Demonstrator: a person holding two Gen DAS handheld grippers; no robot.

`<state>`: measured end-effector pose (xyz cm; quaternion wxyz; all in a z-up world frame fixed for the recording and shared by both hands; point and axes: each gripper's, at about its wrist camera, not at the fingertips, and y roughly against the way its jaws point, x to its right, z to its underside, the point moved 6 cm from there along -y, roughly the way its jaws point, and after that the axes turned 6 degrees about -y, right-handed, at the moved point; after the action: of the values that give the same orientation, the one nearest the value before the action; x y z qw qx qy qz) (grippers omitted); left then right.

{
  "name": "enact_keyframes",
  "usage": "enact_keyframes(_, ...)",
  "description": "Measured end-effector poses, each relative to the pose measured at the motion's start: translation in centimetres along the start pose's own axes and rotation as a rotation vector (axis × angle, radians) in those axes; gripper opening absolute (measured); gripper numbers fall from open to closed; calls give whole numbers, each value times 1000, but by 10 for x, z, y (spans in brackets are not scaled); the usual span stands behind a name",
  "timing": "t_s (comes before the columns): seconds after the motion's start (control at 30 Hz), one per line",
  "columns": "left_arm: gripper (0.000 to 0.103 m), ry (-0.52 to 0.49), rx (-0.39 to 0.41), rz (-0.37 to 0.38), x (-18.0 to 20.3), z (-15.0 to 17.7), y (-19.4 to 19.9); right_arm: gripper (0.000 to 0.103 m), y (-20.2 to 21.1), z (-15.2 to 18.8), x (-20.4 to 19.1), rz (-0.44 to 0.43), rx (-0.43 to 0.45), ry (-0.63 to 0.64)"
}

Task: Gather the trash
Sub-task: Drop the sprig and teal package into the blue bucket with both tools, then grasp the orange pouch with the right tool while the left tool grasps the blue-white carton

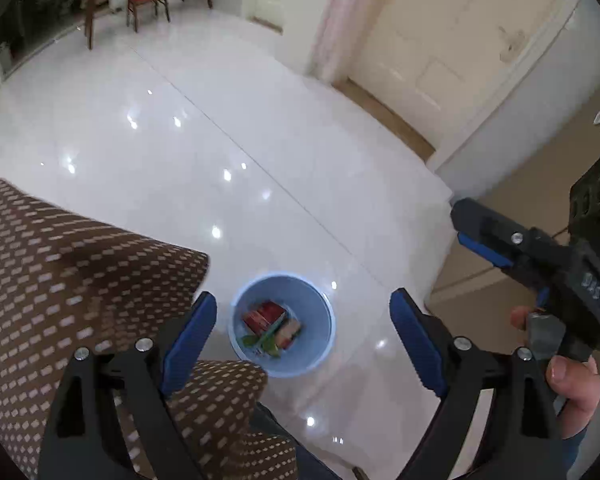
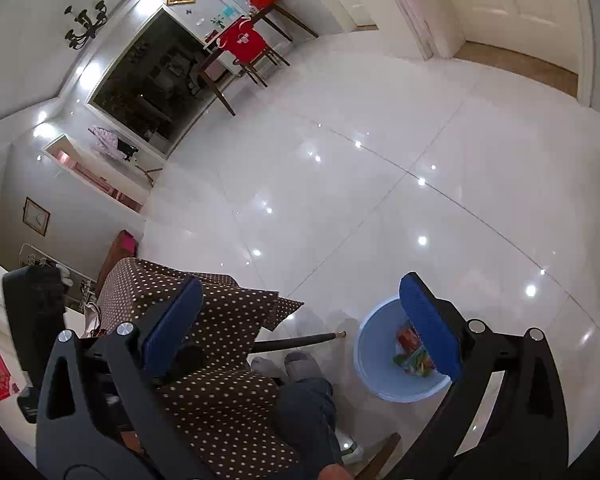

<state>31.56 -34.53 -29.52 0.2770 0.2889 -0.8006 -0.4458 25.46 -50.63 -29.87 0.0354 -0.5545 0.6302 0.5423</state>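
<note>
A light blue trash bin [image 1: 240, 340] stands on the white tile floor below both grippers; it also shows in the right wrist view [image 2: 370, 364]. Inside lie a red packet [image 1: 265, 314] and green and white wrappers [image 2: 414, 356]. My left gripper [image 1: 303, 344] is open and empty, high above the bin, which shows between its blue pads. My right gripper [image 2: 310, 336] is open and empty, its right pad over the bin's rim. The right gripper also shows from the side in the left wrist view [image 1: 466, 226], held by a hand.
A table with a brown dotted cloth [image 1: 60, 280] stands left of the bin, with a dark table leg [image 2: 300, 342] beside it. The person's slippered feet [image 2: 296, 362] and knee are near the bin. A dining table and red-covered chair [image 2: 244, 44] stand far off. Doors are at the right.
</note>
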Motion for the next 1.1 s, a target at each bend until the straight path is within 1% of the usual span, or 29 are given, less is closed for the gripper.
enact_keyframes(0.1,89,9,85,-33,-8,7,38,97,8,5,-18,-2,30,31)
enact_keyframes(0.23,90,-1,190,-86,-14,14,84,97,16,12,-60,-20,67,111)
enact_keyframes(0.27,90,-8,217,-101,-16,17,97,97,19,16,-75,-27,76,147)
enact_keyframes(0.43,90,-40,361,-211,-29,37,155,97,18,37,-134,-56,56,255)
enact_keyframes(0.53,90,-40,413,-270,-40,49,180,97,12,50,-170,-75,39,309)
enact_keyframes(0.6,90,-33,436,-310,-49,58,196,97,6,61,-190,-88,19,341)
enact_keyframes(0.67,90,-2,445,-355,-64,71,210,97,-3,75,-213,-102,-14,378)
enact_keyframes(0.83,90,116,441,-386,-103,102,233,97,-22,107,-256,-136,-76,447)
enact_keyframes(0.9,90,158,435,-404,-116,114,239,97,-33,120,-273,-131,-104,476)
enact_keyframes(1.0,90,220,428,-431,-146,132,251,97,-50,137,-294,-132,-143,513)
enact_keyframes(1.1,90,280,426,-484,-175,154,261,97,-61,156,-309,-131,-172,544)
